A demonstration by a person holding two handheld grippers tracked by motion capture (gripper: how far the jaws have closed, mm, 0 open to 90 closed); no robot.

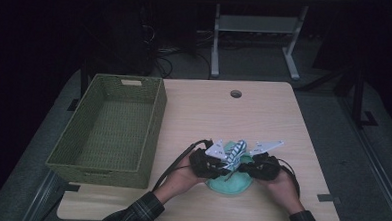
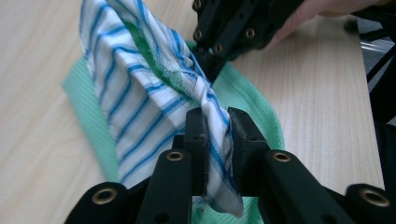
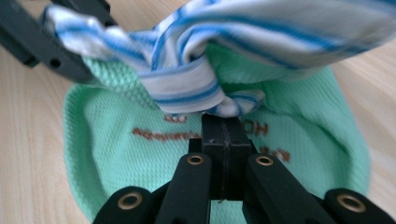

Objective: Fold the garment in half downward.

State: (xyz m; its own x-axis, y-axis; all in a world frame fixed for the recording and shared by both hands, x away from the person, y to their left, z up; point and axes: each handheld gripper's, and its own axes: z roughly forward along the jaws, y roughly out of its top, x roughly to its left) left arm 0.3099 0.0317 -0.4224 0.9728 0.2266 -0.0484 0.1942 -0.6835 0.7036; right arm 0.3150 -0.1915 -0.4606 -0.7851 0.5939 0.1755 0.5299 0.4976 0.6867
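Observation:
A white cloth with blue stripes (image 1: 236,151) hangs twisted between my two grippers, just above a mint green cloth (image 1: 229,184) that lies on the table near its front edge. My left gripper (image 2: 217,119) is shut on one end of the striped cloth (image 2: 135,79), which bunches between its jaws. My right gripper (image 3: 223,122) has its jaws pressed together on the other end of the striped cloth (image 3: 187,84). The green cloth (image 3: 116,154) shows brown lettering under it. In the high view the left gripper (image 1: 221,165) and right gripper (image 1: 244,167) face each other closely.
A green woven basket (image 1: 156,124) stands on the left part of the wooden table (image 1: 224,111), with nothing visible inside. A round cable hole (image 1: 236,93) sits near the table's far edge. Beyond the table stands a white metal frame (image 1: 216,41) on a dark floor.

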